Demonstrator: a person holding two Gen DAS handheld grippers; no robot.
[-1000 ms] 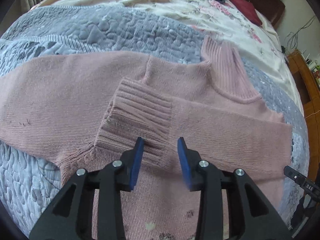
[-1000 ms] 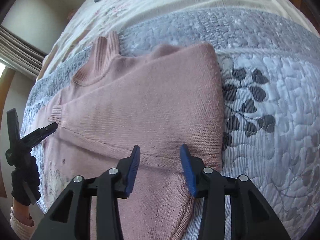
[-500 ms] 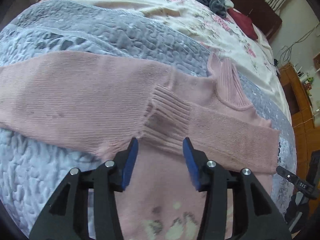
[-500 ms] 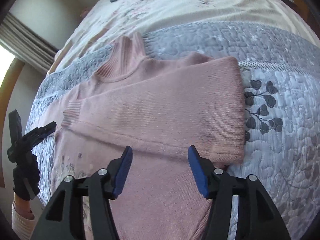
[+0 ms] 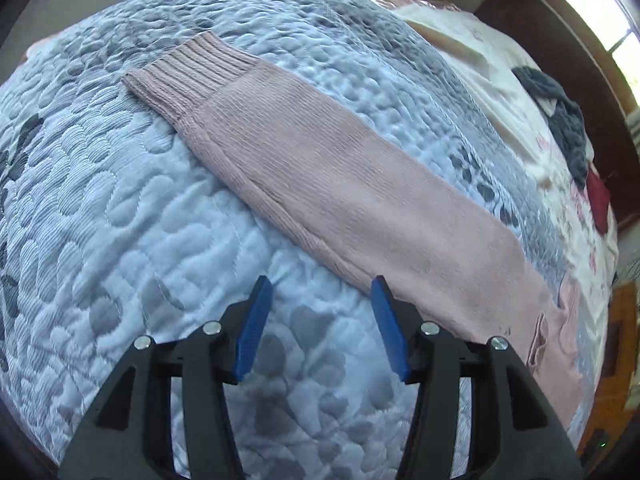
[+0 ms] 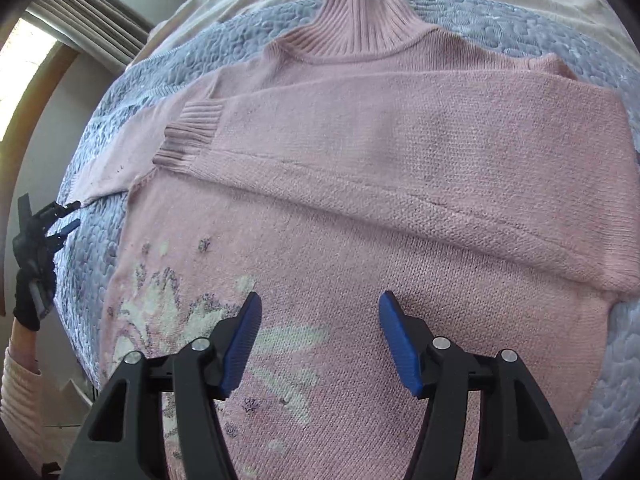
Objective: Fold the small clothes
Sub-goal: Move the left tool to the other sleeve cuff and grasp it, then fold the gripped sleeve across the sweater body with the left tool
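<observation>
A pink knit turtleneck sweater (image 6: 400, 184) lies flat on the quilted bed, with a pale flower pattern on its lower front. One sleeve is folded across the chest, its ribbed cuff (image 6: 192, 132) near the left shoulder. The other sleeve (image 5: 340, 172) stretches straight out over the quilt, ending in a ribbed cuff (image 5: 188, 72). My left gripper (image 5: 320, 328) is open above the quilt, just beside that sleeve's near edge. My right gripper (image 6: 320, 344) is open over the sweater's lower front, holding nothing. The left gripper (image 6: 60, 218) also shows at the right wrist view's left edge.
A grey-blue quilt (image 5: 120, 220) covers the near bed. Beyond it lie a cream floral sheet (image 5: 500, 92), a dark grey garment (image 5: 560, 120) and a red item (image 5: 598, 196). A dark headboard (image 5: 560, 40) and wooden furniture (image 5: 616, 352) stand to the right.
My left gripper has swung left from the folded cuff to the outstretched sleeve. My right gripper has drawn back down the sweater front, and its jaws stand wider.
</observation>
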